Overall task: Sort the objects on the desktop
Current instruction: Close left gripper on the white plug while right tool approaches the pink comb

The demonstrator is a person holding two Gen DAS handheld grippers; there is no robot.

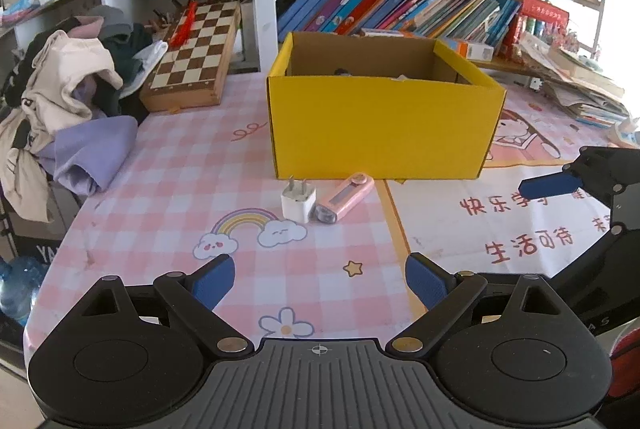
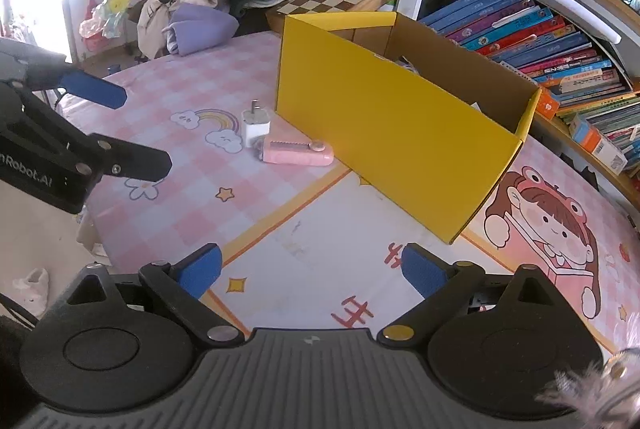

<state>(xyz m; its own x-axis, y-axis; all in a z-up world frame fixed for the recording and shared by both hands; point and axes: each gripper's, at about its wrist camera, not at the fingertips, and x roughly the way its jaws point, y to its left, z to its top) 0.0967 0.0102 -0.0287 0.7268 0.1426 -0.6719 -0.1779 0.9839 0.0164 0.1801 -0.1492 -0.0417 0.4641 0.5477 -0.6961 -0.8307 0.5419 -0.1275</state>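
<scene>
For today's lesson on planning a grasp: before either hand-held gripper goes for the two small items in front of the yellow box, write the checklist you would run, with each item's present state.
1. Left hand-held gripper open and empty: ok.
2. Right hand-held gripper open and empty: ok.
3. White charger plug in view, unobstructed: ok.
4. Plug apart from pink flashlight for a clean pinch: not ok, they touch.
5. Yellow cardboard box open on top: ok.
6. Free room inside box: cannot tell, only partly visible.
</scene>
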